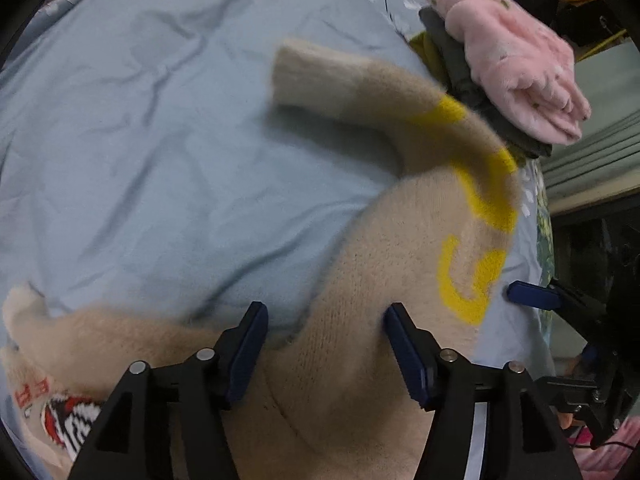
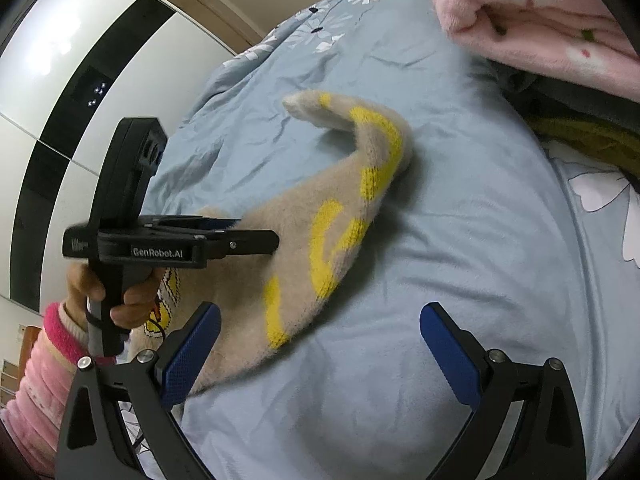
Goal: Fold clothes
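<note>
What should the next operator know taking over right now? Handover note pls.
Left gripper: open, fingers either side of the beige sweater near its shoulder, not clamped.
Right gripper: open, holding nothing, low over the blue bedsheet beside the sweater.
The sweater sleeve with yellow letters stretches out across the bed, cuff curled.
Folded pink fleece sits on a stack at the bed's far right.
Done: earlier items stacked.
Left: fold the sleeves in, fold the body, probably add it to the stack.

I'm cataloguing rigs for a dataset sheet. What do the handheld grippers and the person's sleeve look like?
Both grippers, left gripper and right gripper, have black frames with blue-padded fingers and silver pivot bolts. The left one reads "GenRobot.AI" in white. The sleeve is fluffy pink with a magenta cuff.
</note>
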The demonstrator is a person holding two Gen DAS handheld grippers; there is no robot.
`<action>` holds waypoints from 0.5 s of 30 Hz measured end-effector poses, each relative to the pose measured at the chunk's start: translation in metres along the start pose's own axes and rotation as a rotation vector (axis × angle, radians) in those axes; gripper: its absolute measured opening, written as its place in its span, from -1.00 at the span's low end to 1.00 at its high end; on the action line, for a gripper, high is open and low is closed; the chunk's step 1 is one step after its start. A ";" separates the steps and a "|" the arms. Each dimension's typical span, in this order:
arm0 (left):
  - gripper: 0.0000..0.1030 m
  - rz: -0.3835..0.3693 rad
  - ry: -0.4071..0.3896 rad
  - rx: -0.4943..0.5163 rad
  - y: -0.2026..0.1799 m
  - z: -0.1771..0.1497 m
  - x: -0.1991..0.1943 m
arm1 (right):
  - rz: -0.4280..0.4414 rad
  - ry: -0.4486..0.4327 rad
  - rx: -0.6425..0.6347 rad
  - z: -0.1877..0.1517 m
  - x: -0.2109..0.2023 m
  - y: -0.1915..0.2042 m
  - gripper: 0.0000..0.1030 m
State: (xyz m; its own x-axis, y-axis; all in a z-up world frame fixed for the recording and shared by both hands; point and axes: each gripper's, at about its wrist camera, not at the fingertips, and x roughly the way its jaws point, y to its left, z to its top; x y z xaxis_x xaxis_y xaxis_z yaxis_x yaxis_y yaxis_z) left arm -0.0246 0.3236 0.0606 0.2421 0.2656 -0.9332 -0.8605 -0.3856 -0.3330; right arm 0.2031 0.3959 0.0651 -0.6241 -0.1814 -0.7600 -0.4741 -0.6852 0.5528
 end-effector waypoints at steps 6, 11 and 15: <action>0.24 0.007 0.033 0.020 -0.007 0.000 0.004 | 0.004 0.014 0.006 -0.001 0.004 -0.002 0.94; -0.43 0.049 0.019 0.053 -0.020 -0.007 -0.005 | 0.004 0.016 0.011 -0.002 0.004 -0.001 0.94; -0.71 0.098 -0.047 0.055 -0.030 -0.013 -0.024 | 0.005 0.018 0.008 -0.002 0.005 0.001 0.94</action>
State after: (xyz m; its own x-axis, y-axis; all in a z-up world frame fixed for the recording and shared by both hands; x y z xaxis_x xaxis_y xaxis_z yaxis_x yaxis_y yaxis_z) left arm 0.0007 0.3172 0.0915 0.1358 0.2704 -0.9531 -0.9026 -0.3629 -0.2316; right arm 0.2009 0.3928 0.0613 -0.6150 -0.1974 -0.7634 -0.4761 -0.6788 0.5591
